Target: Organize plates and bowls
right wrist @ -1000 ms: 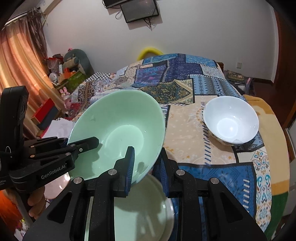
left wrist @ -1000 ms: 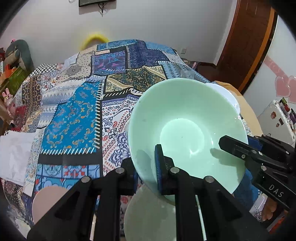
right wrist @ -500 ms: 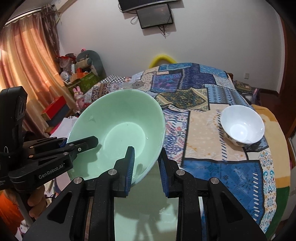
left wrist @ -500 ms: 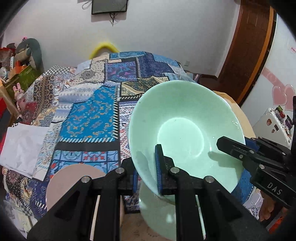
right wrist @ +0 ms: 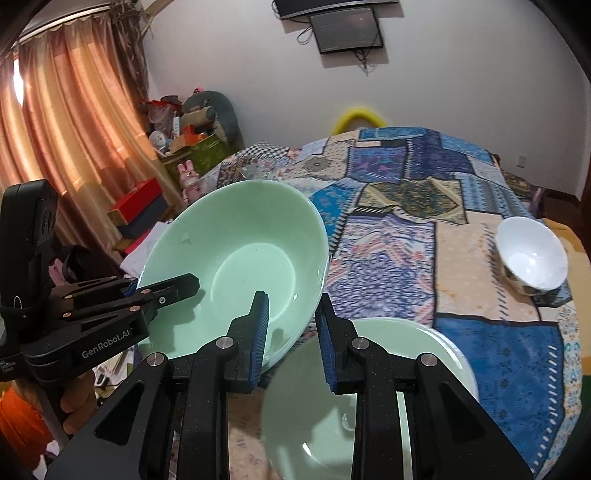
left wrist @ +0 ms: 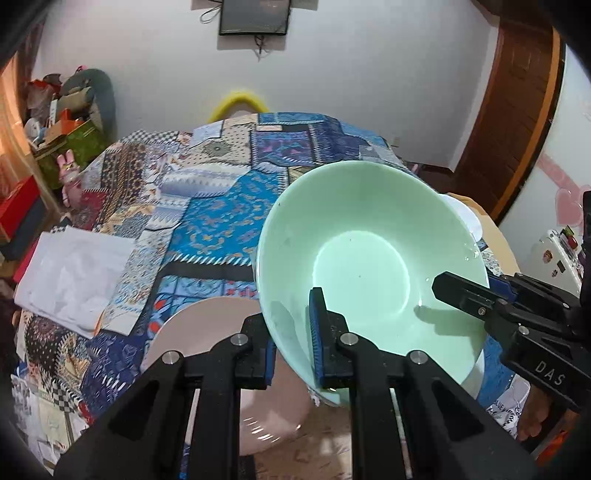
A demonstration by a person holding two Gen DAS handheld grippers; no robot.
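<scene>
A large pale green bowl (left wrist: pixel 362 266) (right wrist: pixel 240 266) hangs tilted above the patchwork-covered table (left wrist: pixel 221 221), carried by both grippers. My left gripper (left wrist: pixel 291 343) (right wrist: pixel 177 286) is shut on its near left rim, one finger inside and one outside. My right gripper (right wrist: pixel 291 321) (left wrist: pixel 447 286) is shut on the opposite rim. A pink plate (left wrist: pixel 199 332) lies on the table below the left gripper. Beneath the right gripper sits a stack of green plates (right wrist: pixel 436 354). A small white bowl (right wrist: pixel 532 258) (left wrist: pixel 467 218) stands further off at the right.
A folded white cloth (left wrist: pixel 74 273) lies on the table's left edge. Boxes and soft toys (right wrist: pixel 184 147) are piled by the curtain at the left. A wooden door (left wrist: pixel 517 110) and a wall screen (right wrist: pixel 347 29) lie beyond the table.
Both grippers have carried the green bowl back and leftward over the table. The pink plate has come into the left view, and the white bowl now looks farther away at the right.
</scene>
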